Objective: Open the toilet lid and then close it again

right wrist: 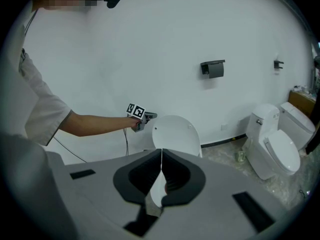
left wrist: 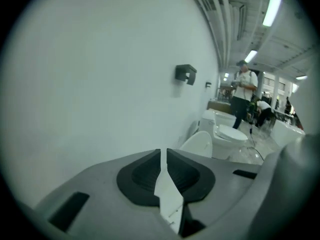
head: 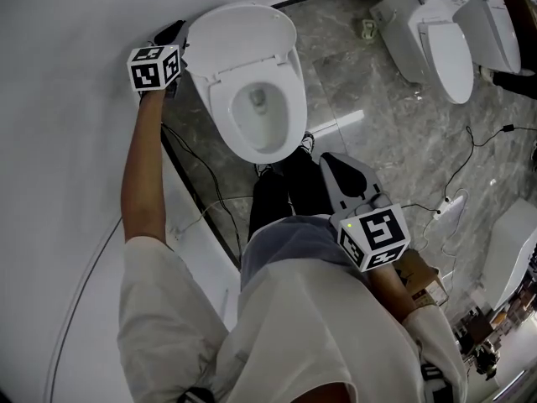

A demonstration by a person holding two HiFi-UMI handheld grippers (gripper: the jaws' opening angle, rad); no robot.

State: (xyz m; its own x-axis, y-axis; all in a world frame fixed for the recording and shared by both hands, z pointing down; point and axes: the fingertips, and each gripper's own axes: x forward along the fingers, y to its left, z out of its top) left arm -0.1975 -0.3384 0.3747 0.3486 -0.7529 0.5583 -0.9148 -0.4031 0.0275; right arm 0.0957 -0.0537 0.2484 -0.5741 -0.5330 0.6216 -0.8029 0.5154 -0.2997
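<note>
The white toilet (head: 256,112) stands against the wall with its lid (head: 242,34) raised upright, so the seat and bowl show. My left gripper (head: 170,34) hovers just left of the lid's top edge, near the wall, apart from it as far as I can see. Its jaws are shut with nothing between them. In the left gripper view, the lid's (left wrist: 198,144) edge shows beyond the jaws. In the right gripper view, the lid (right wrist: 173,133) stands behind my right gripper (right wrist: 161,156), which is shut and empty. That right gripper (head: 342,171) is held back, level with the bowl's front.
Two more white toilets (head: 430,34) (head: 497,22) stand on the grey marble floor at the right. Black cables (head: 466,159) trail over the floor. A dark paper holder (right wrist: 213,69) hangs on the white wall. People (left wrist: 243,95) stand far down the room.
</note>
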